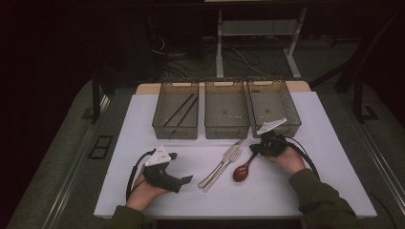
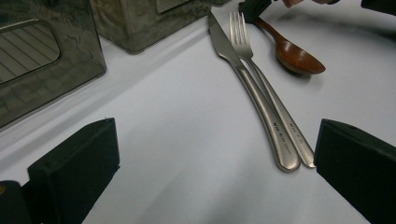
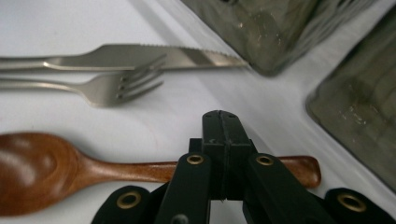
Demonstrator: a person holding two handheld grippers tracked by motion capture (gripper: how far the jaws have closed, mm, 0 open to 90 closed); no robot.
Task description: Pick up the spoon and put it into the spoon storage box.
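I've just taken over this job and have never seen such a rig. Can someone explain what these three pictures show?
There is no robot arm here. A person sits at a white table with a hand-held two-jaw gripper in each hand. The high view looks down from above the person. The other two views come from cameras riding on each gripper, looking along its black jaws.

At the far side stand three clear bins; the left bin holds two dark sticks. In front lie a knife and a fork side by side, and a wooden spoon.

The left gripper is open and holds nothing. The right gripper is shut, its jaws lying across the spoon's handle; I cannot tell whether it grips it.
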